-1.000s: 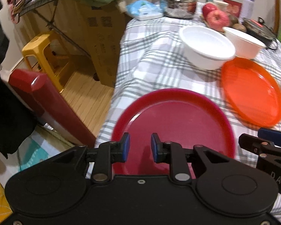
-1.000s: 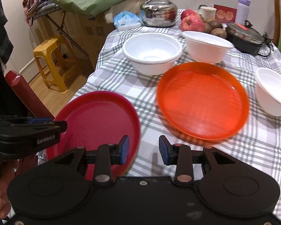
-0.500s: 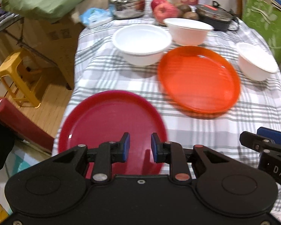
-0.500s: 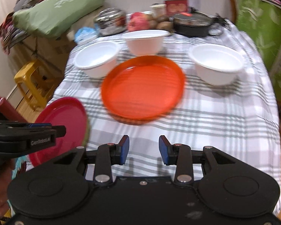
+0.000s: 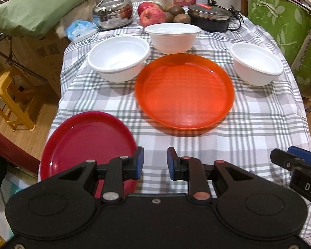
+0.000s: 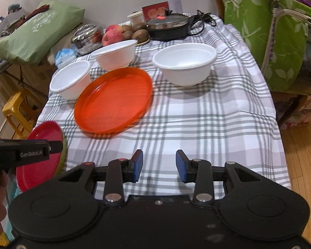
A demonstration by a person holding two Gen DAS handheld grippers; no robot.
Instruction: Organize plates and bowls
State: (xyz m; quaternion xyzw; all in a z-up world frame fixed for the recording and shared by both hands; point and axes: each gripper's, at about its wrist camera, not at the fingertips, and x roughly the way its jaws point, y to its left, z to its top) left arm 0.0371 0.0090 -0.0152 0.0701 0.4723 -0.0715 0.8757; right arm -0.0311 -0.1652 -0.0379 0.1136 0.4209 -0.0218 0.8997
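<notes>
Left gripper (image 5: 153, 162) and right gripper (image 6: 159, 166) part-open, empty, above checked tablecloth (image 5: 248, 124); red plate (image 5: 87, 143), orange plate (image 5: 184, 91) nearby

Both grippers swing to the right along the near edge of the table! A second ago the left gripper (image 5: 153, 162) hangs over the red plate (image 5: 87, 143), jaws framing its middle; now that plate sits off to its left, and bare checked tablecloth (image 5: 248, 128) lies between the parted pads. The orange plate (image 5: 184, 91) slides from the far right of its view to dead ahead. The right gripper (image 6: 159, 167) leaves the red plate's rim too, and now faces open cloth, with the right-hand white bowl (image 6: 185, 63) pulled in from the edge to straight ahead.
</notes>
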